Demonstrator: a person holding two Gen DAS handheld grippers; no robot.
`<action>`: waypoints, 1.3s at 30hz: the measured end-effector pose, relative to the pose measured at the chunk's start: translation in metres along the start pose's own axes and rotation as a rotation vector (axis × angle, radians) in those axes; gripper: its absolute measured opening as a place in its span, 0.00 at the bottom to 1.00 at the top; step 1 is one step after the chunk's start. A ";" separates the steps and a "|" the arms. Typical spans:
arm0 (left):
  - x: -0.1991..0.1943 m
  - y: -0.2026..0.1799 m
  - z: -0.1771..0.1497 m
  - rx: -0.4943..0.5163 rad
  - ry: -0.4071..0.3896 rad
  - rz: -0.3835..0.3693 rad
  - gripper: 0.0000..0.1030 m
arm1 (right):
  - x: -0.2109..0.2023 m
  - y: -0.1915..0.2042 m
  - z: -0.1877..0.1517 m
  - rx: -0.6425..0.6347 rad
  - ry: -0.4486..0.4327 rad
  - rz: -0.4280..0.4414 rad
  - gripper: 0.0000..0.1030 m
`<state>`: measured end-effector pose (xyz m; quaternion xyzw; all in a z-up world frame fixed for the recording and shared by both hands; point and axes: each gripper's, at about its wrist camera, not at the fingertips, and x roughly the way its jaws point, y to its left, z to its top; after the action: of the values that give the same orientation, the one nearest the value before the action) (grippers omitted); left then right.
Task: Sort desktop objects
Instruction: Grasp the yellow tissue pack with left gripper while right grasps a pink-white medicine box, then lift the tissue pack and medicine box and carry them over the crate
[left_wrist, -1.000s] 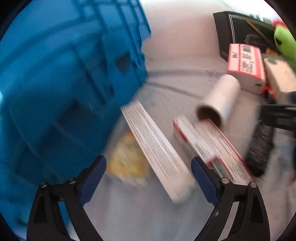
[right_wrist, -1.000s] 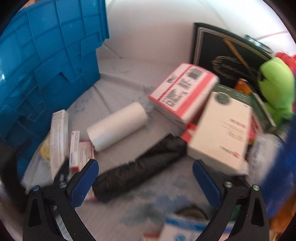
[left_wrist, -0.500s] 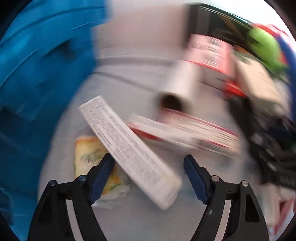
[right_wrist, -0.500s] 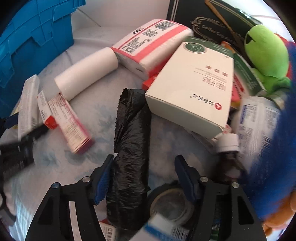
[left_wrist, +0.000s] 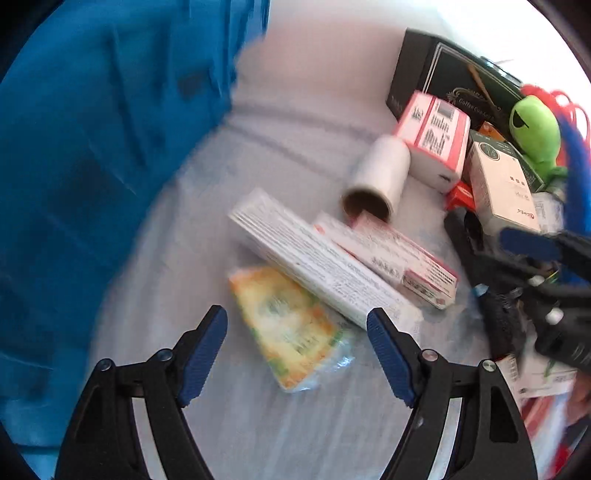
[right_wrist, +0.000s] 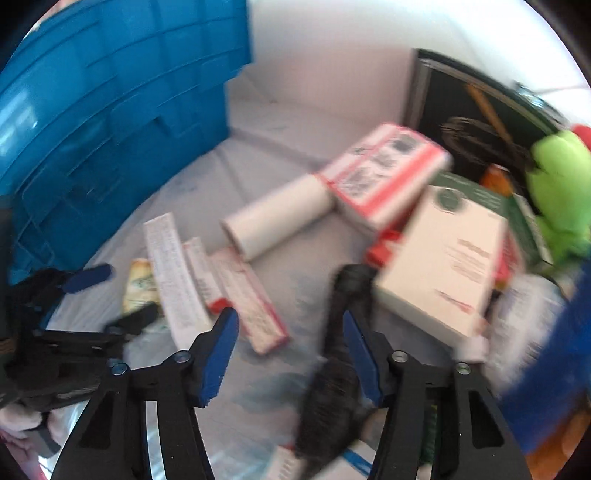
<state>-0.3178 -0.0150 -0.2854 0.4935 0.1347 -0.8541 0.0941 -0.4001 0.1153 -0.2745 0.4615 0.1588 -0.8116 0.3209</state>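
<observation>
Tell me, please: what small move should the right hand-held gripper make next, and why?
Probably shift the right hand-held gripper slightly to its right, to centre it over the black bag roll. Its jaws have just been closing, and the roll lies between them but hard against the right side, with a wide gap on the left. Closing now would likely push the roll aside.

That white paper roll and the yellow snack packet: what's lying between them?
Two long flat boxes lie side by side: a white printed box and a red-trimmed one, between roll and packet, clearest in the left wrist view.
</observation>
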 end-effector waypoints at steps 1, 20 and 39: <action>0.005 0.000 -0.001 -0.031 0.014 -0.028 0.76 | 0.006 0.003 -0.001 -0.011 0.014 0.005 0.55; 0.014 -0.001 0.010 0.044 0.003 0.102 0.61 | 0.037 0.021 -0.026 0.057 0.108 0.076 0.30; -0.088 -0.021 -0.002 0.107 -0.108 -0.034 0.35 | -0.061 0.054 -0.033 0.099 -0.107 0.025 0.28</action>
<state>-0.2785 0.0082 -0.2067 0.4487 0.0918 -0.8869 0.0601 -0.3197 0.1167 -0.2376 0.4350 0.0953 -0.8379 0.3158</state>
